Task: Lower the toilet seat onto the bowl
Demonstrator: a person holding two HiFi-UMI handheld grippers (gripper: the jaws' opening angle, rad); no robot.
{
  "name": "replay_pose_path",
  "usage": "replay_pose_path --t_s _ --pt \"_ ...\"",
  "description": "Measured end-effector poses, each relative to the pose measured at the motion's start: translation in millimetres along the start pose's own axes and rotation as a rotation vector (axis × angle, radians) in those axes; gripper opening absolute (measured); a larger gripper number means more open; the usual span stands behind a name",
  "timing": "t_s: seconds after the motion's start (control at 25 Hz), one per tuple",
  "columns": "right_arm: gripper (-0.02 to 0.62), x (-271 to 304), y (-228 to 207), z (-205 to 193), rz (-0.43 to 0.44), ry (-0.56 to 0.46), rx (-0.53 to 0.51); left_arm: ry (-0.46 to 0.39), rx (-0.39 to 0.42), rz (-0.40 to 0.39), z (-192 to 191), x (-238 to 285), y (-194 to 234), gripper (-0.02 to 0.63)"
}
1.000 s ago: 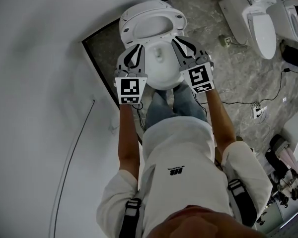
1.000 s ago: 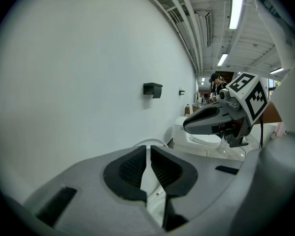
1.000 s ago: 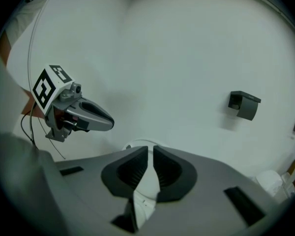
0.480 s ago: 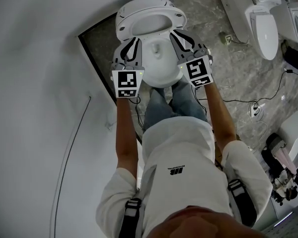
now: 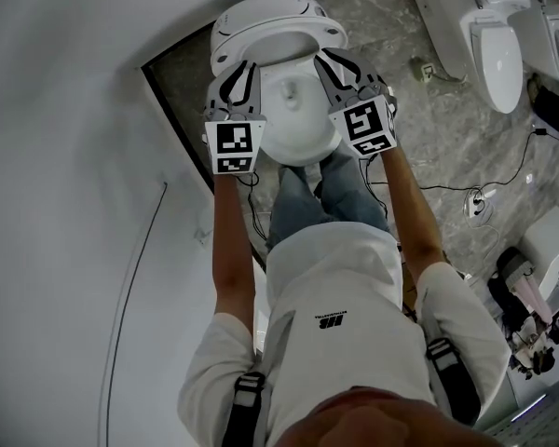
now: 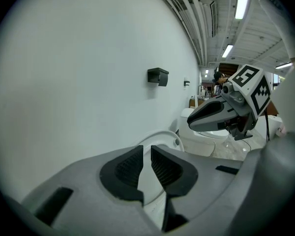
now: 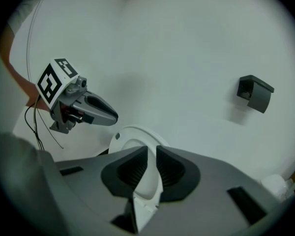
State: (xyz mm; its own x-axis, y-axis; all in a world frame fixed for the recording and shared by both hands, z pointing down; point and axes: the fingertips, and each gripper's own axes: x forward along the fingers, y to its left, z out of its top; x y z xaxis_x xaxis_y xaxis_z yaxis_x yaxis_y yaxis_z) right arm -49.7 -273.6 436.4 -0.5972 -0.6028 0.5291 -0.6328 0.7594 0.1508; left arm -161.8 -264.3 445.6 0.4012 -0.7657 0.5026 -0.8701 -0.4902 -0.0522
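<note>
I've got the left gripper (image 5: 238,70) and right gripper (image 5: 328,61) each clenched on a side of the toilet seat (image 5: 281,33), which is tilted above the bowl (image 5: 296,119).

1. A person stands over a white toilet bowl (image 5: 293,119) on the grey marbled floor (image 5: 419,128), at its left edge by the white wall (image 5: 74,156).
2. The toilet seat (image 5: 278,28) tilts up over the bowl's far end.
3. The left tool (image 5: 239,65) meets the seat's left side, and the right tool (image 5: 325,60) meets its right side.
4. Two more toilets (image 5: 489,40) stand at the floor's far right corner, with cables (image 5: 466,194) lying near them.
</note>
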Motion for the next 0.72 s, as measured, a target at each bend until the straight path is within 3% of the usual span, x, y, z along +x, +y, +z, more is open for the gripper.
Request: replay_pose_path --t_s 0.28,0.4,0.72 --pt "0.038 12 -10 2 -0.002 0.006 -0.034 0.018 -0.004 0.02 -5 14 12 0.043" --pt "0.072 19 -14 1 -0.006 0.009 -0.04 0.029 -0.006 0.029 -8 20 18 0.108" --pt "0.097 36 -23 -1 -0.011 0.015 -0.051 0.054 -0.004 0.033 -17 33 28 0.117"
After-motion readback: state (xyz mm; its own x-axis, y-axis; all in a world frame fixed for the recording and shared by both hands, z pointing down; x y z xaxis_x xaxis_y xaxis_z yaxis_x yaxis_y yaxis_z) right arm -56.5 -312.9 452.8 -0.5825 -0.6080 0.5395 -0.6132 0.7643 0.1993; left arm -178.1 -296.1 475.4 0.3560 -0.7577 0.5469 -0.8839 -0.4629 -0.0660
